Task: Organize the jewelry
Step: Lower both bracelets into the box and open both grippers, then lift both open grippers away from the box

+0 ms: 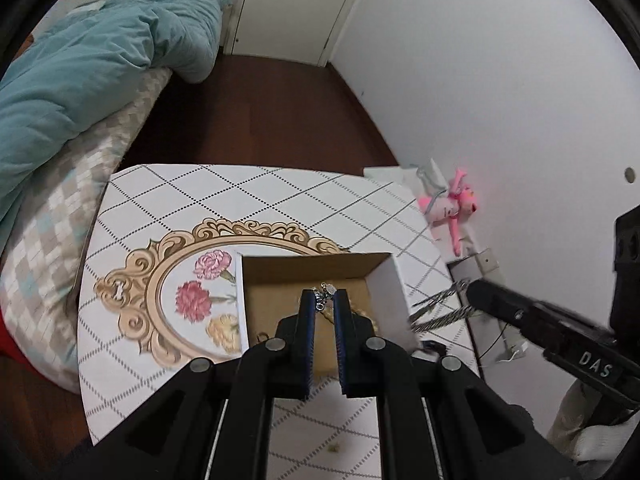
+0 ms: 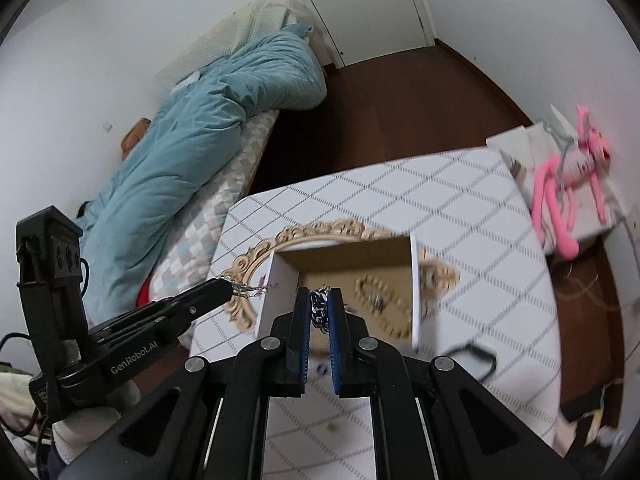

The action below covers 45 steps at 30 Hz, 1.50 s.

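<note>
An open cardboard box [image 1: 384,276] [image 2: 280,276] with white outer walls stands on the tablecloth. A gold bead bracelet [image 2: 384,300] lies inside it. My left gripper [image 1: 324,300] is shut on a thin silver chain [image 1: 325,294] with a small pendant, held over the box; in the right wrist view it [image 2: 224,290] sits at the box's left wall with the chain [image 2: 250,290] dangling. My right gripper [image 2: 320,304] is shut on a thick silver link chain [image 2: 319,310], above the box's near side; in the left wrist view it [image 1: 470,294] holds that chain [image 1: 444,316] right of the box.
The table wears a white diamond-pattern cloth [image 1: 240,192] with a gold-framed flower print [image 1: 200,300]. A small black item [image 2: 474,354] lies right of the box. A pink plush toy [image 2: 568,184] lies at the table's far right. A bed with a teal duvet [image 1: 88,80] stands left.
</note>
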Each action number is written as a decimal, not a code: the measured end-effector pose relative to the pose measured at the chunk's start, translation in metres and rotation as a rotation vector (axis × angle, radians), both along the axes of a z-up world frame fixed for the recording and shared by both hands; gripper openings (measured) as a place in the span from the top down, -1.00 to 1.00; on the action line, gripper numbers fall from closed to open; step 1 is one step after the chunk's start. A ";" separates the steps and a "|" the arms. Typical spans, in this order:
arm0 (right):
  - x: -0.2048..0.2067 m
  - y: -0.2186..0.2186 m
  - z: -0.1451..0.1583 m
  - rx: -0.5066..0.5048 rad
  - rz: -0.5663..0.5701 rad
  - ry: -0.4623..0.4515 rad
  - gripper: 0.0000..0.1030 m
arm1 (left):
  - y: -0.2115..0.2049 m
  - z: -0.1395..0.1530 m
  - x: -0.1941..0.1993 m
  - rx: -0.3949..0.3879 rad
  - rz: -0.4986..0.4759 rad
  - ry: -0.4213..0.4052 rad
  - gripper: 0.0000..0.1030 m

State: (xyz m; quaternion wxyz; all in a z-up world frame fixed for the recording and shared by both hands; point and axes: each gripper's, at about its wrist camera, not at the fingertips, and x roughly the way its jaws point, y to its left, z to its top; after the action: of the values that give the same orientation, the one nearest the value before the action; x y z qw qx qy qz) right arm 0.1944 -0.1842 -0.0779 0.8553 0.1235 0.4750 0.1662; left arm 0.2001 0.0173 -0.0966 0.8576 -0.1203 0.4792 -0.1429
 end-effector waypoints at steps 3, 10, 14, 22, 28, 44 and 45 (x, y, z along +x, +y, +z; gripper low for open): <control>0.027 0.005 -0.006 -0.050 0.006 0.022 0.83 | 0.000 -0.015 0.021 0.014 0.004 0.044 0.87; 0.070 0.012 -0.040 -0.156 0.029 0.093 0.83 | -0.002 -0.036 0.056 0.071 0.016 0.164 0.84; 0.092 0.018 -0.064 -0.197 0.042 0.176 0.81 | -0.002 -0.039 0.063 0.152 0.054 0.176 0.57; 0.090 0.012 -0.076 -0.288 0.011 0.179 -0.11 | 0.012 -0.045 0.056 0.286 0.169 0.150 -0.47; 0.067 0.008 -0.085 -0.427 -0.028 0.152 -0.85 | 0.013 -0.064 0.035 0.341 0.195 0.140 -1.00; 0.028 0.007 -0.073 -0.463 -0.077 0.077 -0.98 | 0.006 -0.050 -0.005 0.349 0.220 0.101 -1.00; 0.025 0.007 -0.069 -0.459 -0.078 0.068 -0.98 | 0.006 -0.047 -0.008 0.348 0.224 0.091 -1.00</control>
State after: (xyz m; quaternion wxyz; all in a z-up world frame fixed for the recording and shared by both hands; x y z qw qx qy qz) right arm 0.2191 -0.1775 -0.1466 0.8502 -0.0504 0.5238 0.0162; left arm 0.1917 0.0234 -0.1431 0.8533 -0.0295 0.5186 0.0440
